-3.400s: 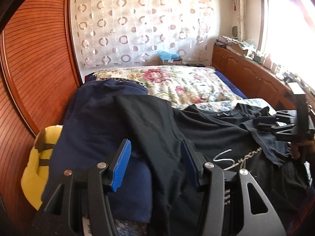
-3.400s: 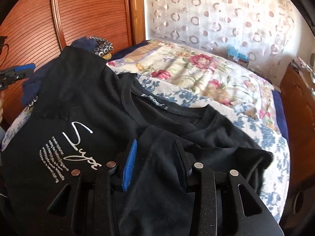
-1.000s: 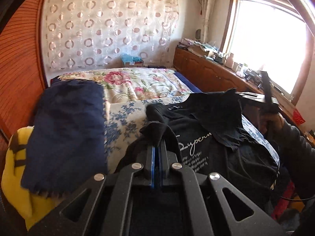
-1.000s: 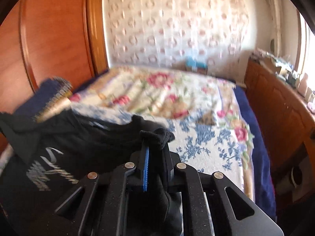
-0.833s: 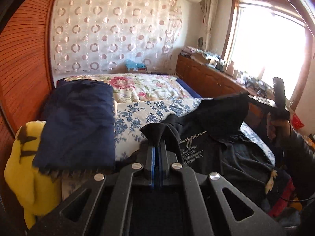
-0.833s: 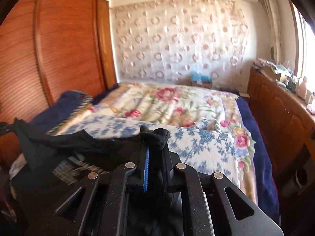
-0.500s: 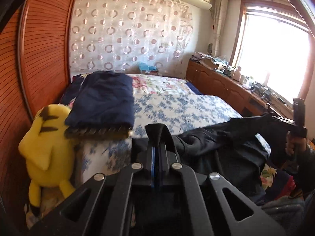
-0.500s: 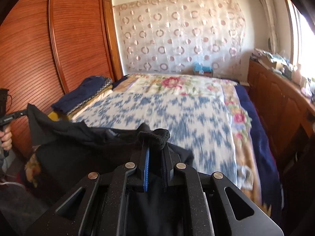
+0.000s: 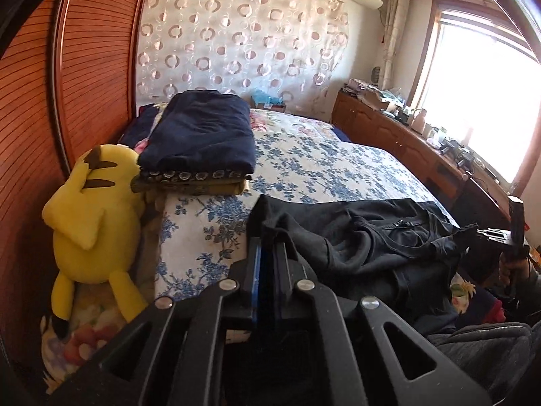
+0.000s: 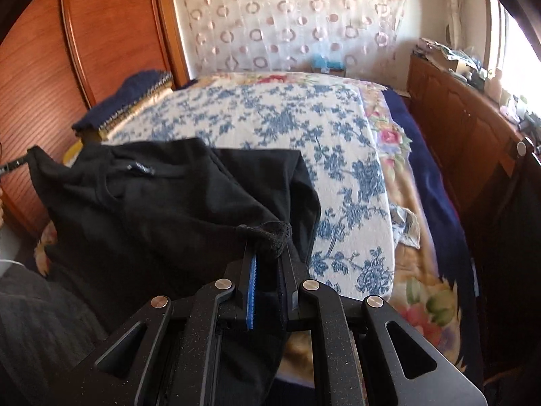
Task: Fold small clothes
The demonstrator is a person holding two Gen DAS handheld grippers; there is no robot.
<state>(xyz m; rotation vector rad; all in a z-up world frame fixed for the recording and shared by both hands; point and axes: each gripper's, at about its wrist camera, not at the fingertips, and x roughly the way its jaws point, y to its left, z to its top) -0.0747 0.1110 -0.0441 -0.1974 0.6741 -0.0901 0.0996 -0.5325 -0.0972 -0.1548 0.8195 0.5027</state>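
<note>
A black T-shirt [image 9: 372, 233] hangs stretched between my two grippers over the near end of the bed. My left gripper [image 9: 267, 247] is shut on one shoulder of it. My right gripper [image 10: 268, 250] is shut on the other shoulder, with a bunch of black cloth [image 10: 272, 231] poking out of its jaws. The shirt [image 10: 152, 199] sags in the middle, neck label up, and its far part rests on the blue-flowered bedspread [image 10: 270, 118]. The right gripper shows at the far right of the left wrist view [image 9: 497, 235].
A stack of folded clothes with a navy one on top [image 9: 199, 138] lies at the bed's left side. A yellow plush toy [image 9: 91, 203] leans on the wooden wardrobe [image 9: 30, 135]. A wooden cabinet [image 10: 463, 118] runs along the right under the window.
Both grippers closed on the shirt's shoulders, lifted it off the bed and pulled it back toward the near end. The printed front has turned away, and the shirt now settles lower.
</note>
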